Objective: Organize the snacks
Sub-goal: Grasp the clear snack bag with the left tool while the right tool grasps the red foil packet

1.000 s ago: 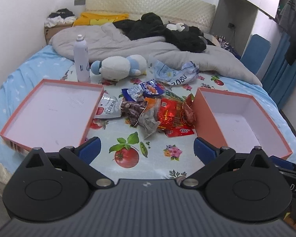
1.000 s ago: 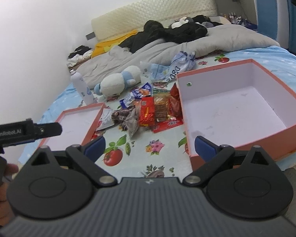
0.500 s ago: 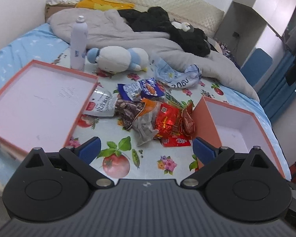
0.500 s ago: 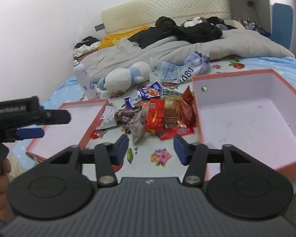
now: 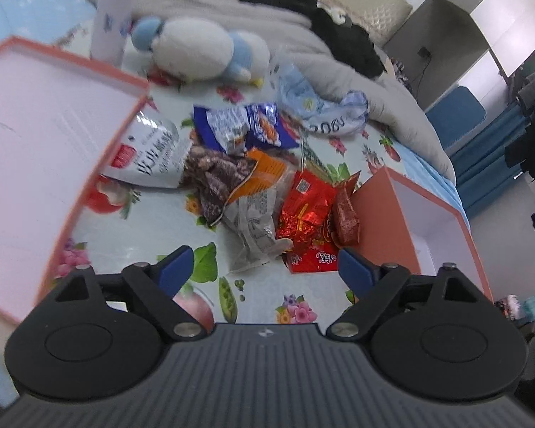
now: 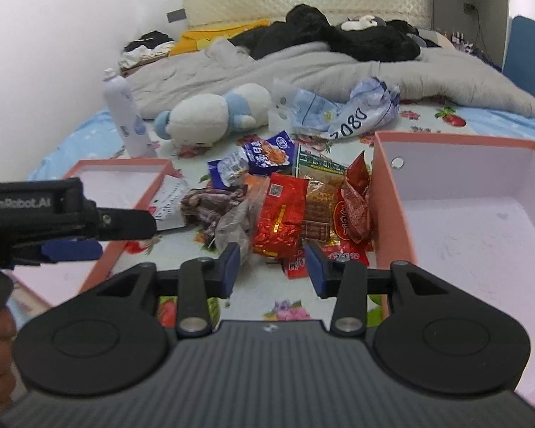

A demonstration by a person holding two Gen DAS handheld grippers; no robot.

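Far left, the lid (image 5: pixel 35 149) runs off frame, blurred. The left gripper (image 5: pixel 265 267) hangs with fingers wide apart above the snacks (image 5: pixel 267 192), touching nothing. The pile lies on the cloth (image 5: pixel 260 303) between lid and box (image 5: pixel 385 221); lower packets are buried, labels hard to read. The right gripper (image 6: pixel 271 267) is partly closed, empty, just short of the red packet (image 6: pixel 280 217). The box's right side is cut off.

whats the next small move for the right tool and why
Probably ease the right tool forward and down onto the shiny red packet. Its fingers are open and empty just short of it, and the deep box beside the pile is empty.
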